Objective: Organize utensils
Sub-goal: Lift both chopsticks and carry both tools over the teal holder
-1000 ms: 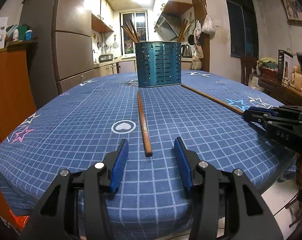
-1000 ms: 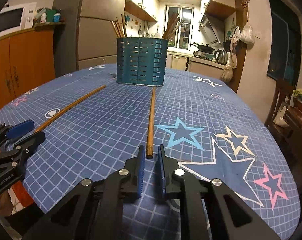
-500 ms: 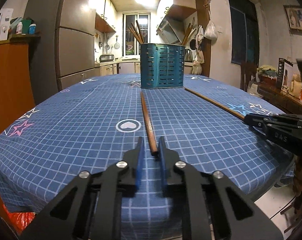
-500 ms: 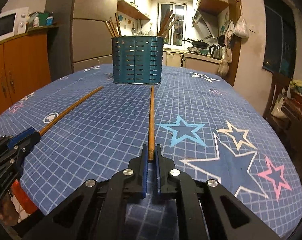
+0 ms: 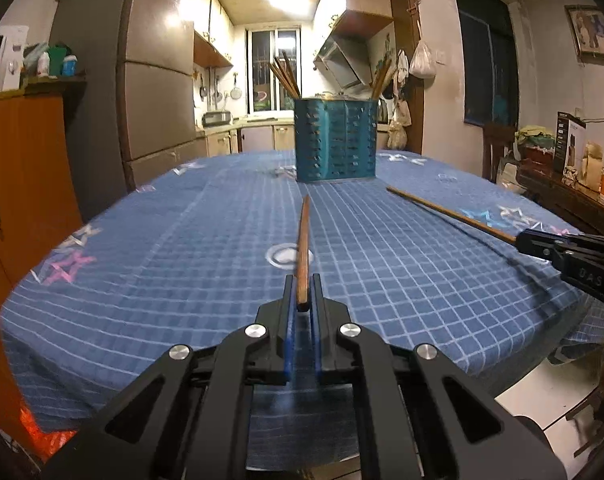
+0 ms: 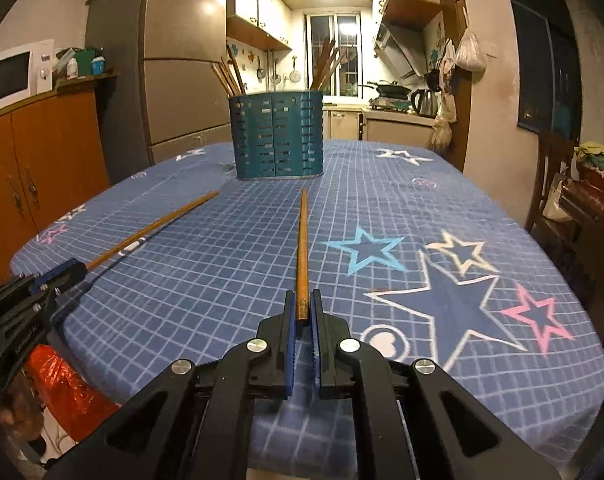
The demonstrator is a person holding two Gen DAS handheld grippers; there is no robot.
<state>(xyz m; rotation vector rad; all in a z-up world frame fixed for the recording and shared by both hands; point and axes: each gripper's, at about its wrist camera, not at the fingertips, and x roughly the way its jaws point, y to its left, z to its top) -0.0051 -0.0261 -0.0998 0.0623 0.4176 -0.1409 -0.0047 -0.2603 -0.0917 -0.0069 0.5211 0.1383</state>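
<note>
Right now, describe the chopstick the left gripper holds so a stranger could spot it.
On the blue checked tablecloth, find the teal slotted holder. Two loose chopsticks point toward it. The left chopstick is the one over the white heart circle, its near end clamped in the left gripper.

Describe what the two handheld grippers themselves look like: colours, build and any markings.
Both the left gripper and right gripper are matte black plastic linkages with triangular cut-outs, silver round pivot bolts and blue ribbed pads. White lettering marks each body's side, too blurred to read fully.
</note>
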